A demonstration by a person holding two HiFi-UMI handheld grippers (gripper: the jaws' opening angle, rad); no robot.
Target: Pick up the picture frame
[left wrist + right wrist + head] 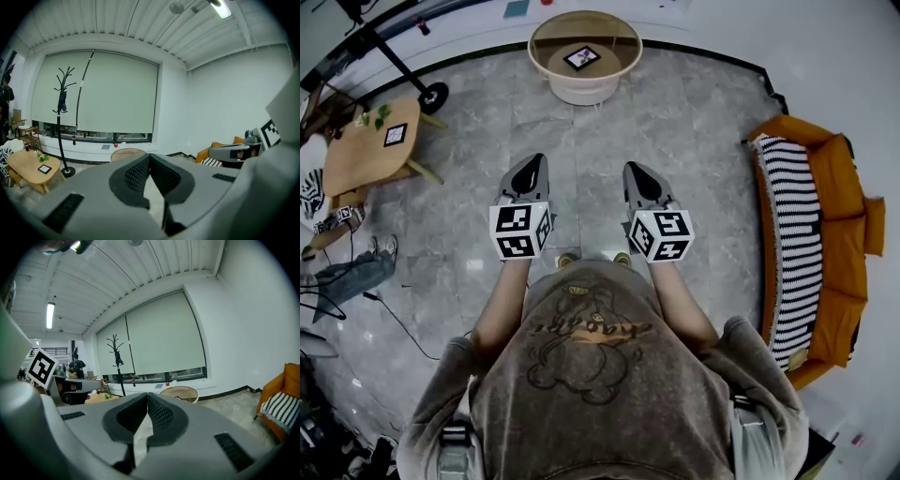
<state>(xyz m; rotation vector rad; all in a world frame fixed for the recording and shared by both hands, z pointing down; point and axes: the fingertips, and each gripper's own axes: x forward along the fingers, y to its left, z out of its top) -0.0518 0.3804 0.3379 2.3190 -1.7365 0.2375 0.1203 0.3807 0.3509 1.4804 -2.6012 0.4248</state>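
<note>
A small dark-framed picture frame [582,58] lies flat on the round light table [619,77] at the far end of the floor. A second, similar frame [395,135] lies on the wooden side table [356,159] at the left. I hold both grippers side by side at waist height, well short of either table. The left gripper [532,161] is shut, with its ribbed pads meeting and nothing between them [150,155]. The right gripper [636,169] is likewise shut and empty [147,394]. Both point forward toward the round table [127,153].
An orange sofa [844,234] with a striped blanket [795,244] stands along the right. A black coat stand [63,122] rises by the window, its base [432,97] beside the wooden table. Cables and clutter [337,281] lie at the left on the grey tiled floor.
</note>
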